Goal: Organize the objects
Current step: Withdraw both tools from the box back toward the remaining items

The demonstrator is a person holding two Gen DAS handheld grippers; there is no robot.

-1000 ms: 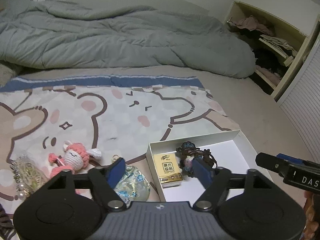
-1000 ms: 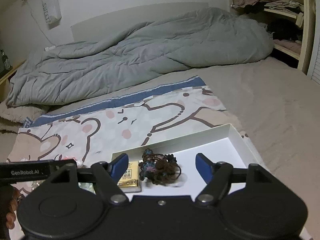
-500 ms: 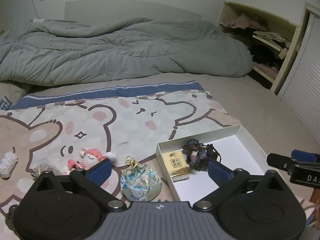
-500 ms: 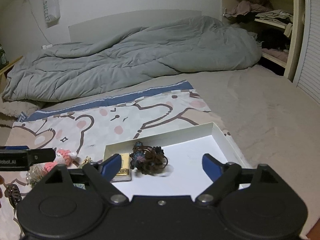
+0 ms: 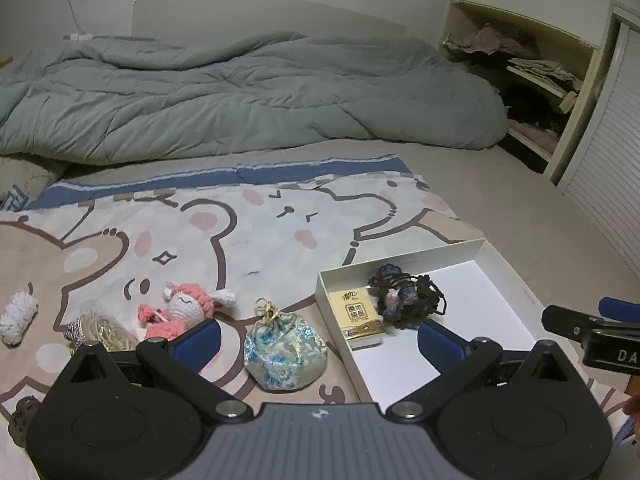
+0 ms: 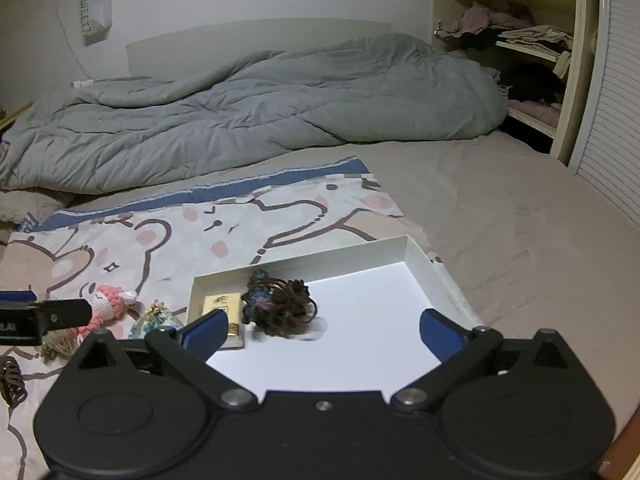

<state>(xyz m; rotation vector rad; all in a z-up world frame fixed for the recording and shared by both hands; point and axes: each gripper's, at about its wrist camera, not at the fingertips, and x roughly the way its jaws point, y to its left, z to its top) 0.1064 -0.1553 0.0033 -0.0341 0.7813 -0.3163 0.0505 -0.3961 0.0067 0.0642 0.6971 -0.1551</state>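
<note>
My right gripper (image 6: 322,330) just spread, empty; hair ties (image 6: 282,308) sit in the box (image 6: 416,254); left gripper (image 5: 318,340) wide.

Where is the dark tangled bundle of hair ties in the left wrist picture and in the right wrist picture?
Left wrist: dark tangled bundle of hair ties, right of centre, inside the white box.
Right wrist: centre, inside the same box.
Shared landmark: yellow tissue pack, just left of the bundle.
</note>
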